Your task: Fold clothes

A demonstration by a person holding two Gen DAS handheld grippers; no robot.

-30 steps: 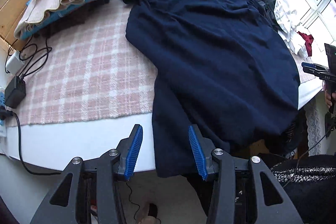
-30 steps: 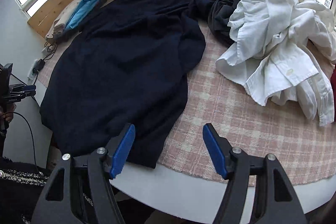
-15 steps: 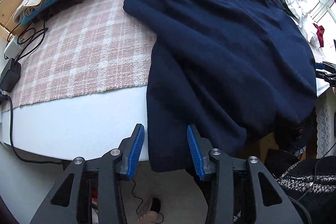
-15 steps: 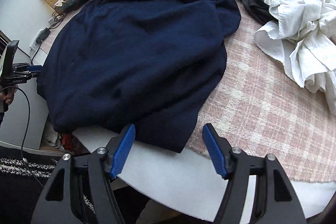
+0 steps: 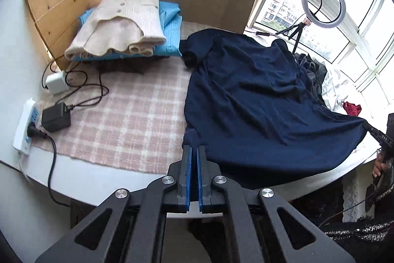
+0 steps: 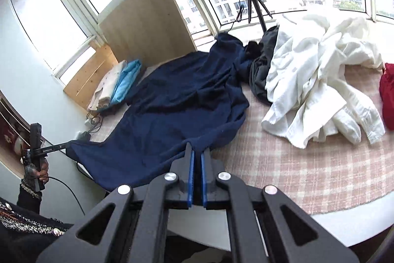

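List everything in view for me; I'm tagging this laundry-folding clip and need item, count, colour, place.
navy garment: 1, dark blue, spread across the table's middle, both near corners lifted
plaid cloth: 1, pink and white, covering the table
folded stack: cream knit on blue, far left corner
white shirts: crumpled heap, white, right side
dark grey garment: 1, between the navy garment and the white shirts
red cloth: 1, right edge
ring light: 1, white, on a tripod by the window
power strip: 1, white, left edge, with chargers beside it
left gripper: jaws shut on the navy garment's left corner
right gripper: jaws shut on its right corner
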